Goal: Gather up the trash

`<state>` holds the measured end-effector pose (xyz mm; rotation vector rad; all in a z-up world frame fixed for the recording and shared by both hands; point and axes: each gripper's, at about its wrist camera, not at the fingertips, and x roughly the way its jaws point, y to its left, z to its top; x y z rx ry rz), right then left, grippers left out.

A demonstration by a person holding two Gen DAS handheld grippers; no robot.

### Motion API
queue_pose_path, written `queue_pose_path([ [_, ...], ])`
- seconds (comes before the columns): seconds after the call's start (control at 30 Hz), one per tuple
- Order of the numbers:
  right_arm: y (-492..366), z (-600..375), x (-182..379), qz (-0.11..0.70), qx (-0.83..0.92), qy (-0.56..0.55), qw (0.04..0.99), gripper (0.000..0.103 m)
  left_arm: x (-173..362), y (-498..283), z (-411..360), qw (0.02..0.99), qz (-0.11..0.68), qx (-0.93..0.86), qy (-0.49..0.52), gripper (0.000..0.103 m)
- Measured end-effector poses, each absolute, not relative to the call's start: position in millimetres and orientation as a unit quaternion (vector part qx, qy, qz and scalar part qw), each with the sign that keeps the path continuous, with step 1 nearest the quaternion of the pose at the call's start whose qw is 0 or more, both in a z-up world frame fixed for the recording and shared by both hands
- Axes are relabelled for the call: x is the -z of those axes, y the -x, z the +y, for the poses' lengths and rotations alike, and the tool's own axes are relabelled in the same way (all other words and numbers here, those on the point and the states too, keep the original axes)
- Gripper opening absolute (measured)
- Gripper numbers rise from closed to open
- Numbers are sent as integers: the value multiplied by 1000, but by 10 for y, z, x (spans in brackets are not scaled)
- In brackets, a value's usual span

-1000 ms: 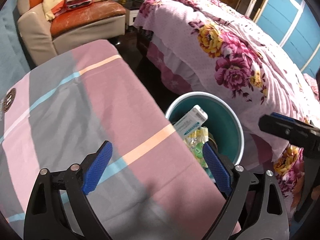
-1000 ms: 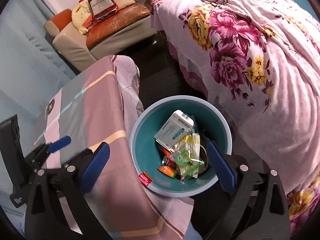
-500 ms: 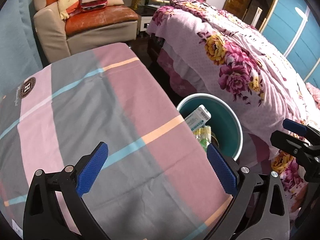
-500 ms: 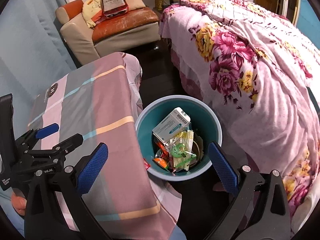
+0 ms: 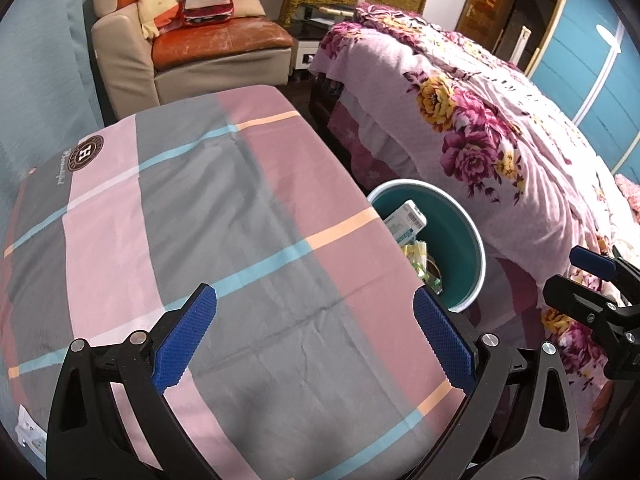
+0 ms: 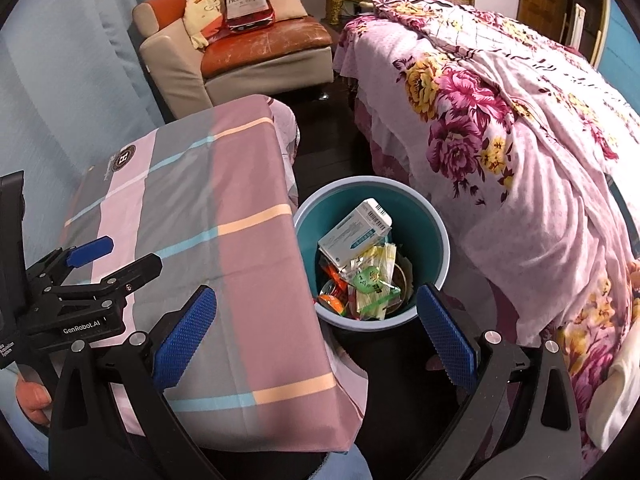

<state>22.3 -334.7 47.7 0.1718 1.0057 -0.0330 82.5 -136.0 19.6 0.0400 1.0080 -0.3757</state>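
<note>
A teal bin (image 6: 434, 240) with a pale blue rim stands on the floor between the table and the bed. Inside lie a white and blue carton (image 6: 354, 234), clear wrappers with green print (image 6: 374, 280) and an orange piece (image 6: 332, 302). In the left wrist view the bin (image 5: 460, 240) shows past the table's right edge, with the carton (image 5: 406, 222) sticking up. My left gripper (image 5: 316, 336) is open above the checked tablecloth (image 5: 200, 220), empty. My right gripper (image 6: 316, 332) is open and empty, high above the table edge and bin.
A bed with a pink floral cover (image 6: 520, 128) lies right of the bin. An armchair (image 6: 256, 52) with a big bottle-shaped cushion (image 6: 246, 0) stands at the back. A blue curtain (image 6: 60, 60) hangs to the left. A white scrap (image 5: 30, 436) shows at the table's near left corner.
Both grippers have drawn back and up from the bin, so more of the table and room shows. Both stay open and empty. The bin's contents have not moved.
</note>
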Motion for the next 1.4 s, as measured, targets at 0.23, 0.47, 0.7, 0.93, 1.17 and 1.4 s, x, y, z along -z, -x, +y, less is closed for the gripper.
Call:
queue_pose_path([
  [0.23, -184, -3328, -459, 481, 10, -83, 873, 96, -193, -773, -1348, 861, 478, 173, -22, 99],
  [0.47, -189, -3331, -417, 482, 9, -88, 872, 96, -199, -756, -1350, 871, 462, 164, -29, 99],
  [0.7, -219, -3366, -342, 486, 9, -96, 869, 96, -164, -758, -1390, 871, 462, 161, -38, 99],
  [0.93, -254, -3417, -282, 489, 8, -104, 866, 96, -125, -781, -1438, 870, 465, 158, -47, 99],
  [1.17, -294, -3460, -226, 494, 11, -108, 862, 96, -87, -812, -1435, 869, 468, 154, -50, 99],
  [1.4, -339, -3486, -171, 501, 12, -110, 859, 96, -42, -833, -1443, 866, 473, 151, -53, 99],
])
